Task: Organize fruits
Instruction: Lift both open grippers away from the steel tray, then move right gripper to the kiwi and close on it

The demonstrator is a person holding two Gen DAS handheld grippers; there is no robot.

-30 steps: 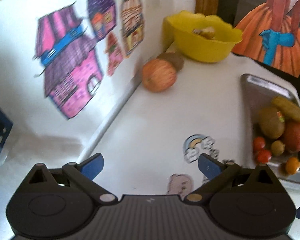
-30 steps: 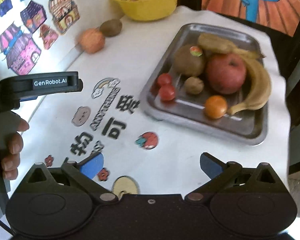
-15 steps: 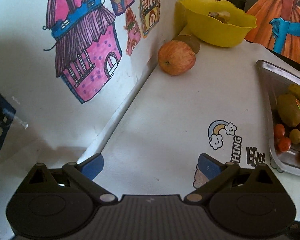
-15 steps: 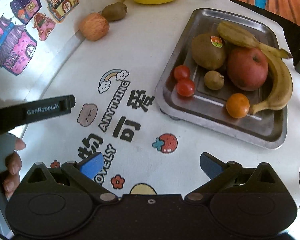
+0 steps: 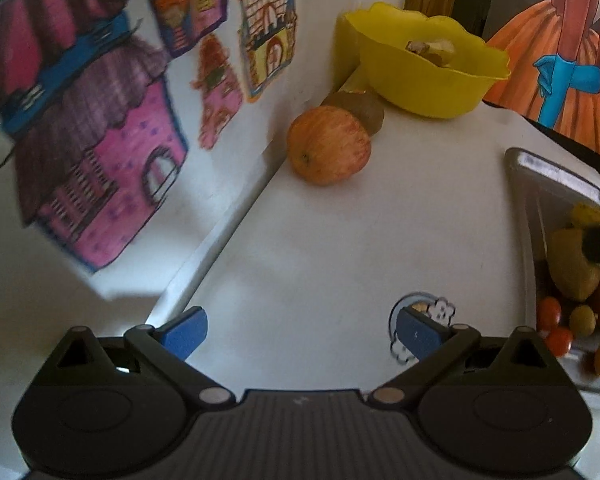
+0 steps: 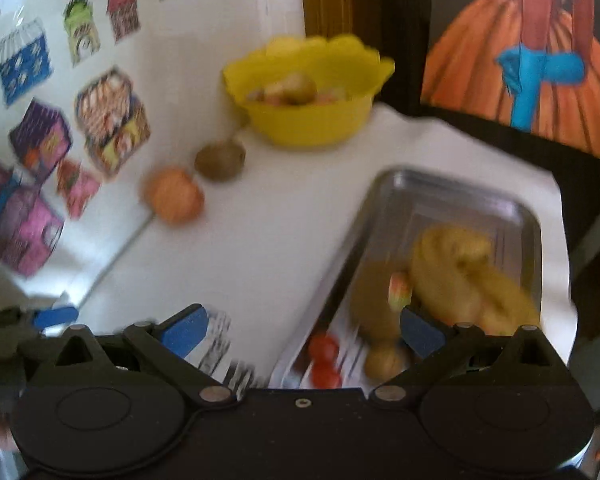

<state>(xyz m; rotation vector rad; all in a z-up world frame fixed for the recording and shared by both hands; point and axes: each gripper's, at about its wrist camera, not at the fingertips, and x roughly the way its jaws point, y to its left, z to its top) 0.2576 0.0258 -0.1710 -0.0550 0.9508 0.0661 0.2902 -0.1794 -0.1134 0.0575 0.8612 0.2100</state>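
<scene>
An orange-red apple (image 5: 328, 144) lies on the white table by the wall, with a brown kiwi (image 5: 358, 110) touching it behind. Both also show in the right wrist view: the apple (image 6: 175, 195) and the kiwi (image 6: 220, 160). My left gripper (image 5: 300, 330) is open and empty, a short way in front of the apple. A metal tray (image 6: 460, 196) holds a banana (image 6: 460, 276), a large kiwi (image 6: 374, 300), small tomatoes (image 6: 324, 360) and other fruit. My right gripper (image 6: 302, 330) is open and empty over the tray's near left edge. This view is blurred.
A yellow bowl (image 5: 432, 72) with scraps stands at the back, also in the right wrist view (image 6: 312, 92). The wall on the left carries house drawings (image 5: 100, 152). The tray's rim (image 5: 518, 216) is at the right of the left wrist view.
My left gripper has moved forward along the wall toward the apple. My right gripper has swung forward and lower over the tray's near left edge. Both stay open.
</scene>
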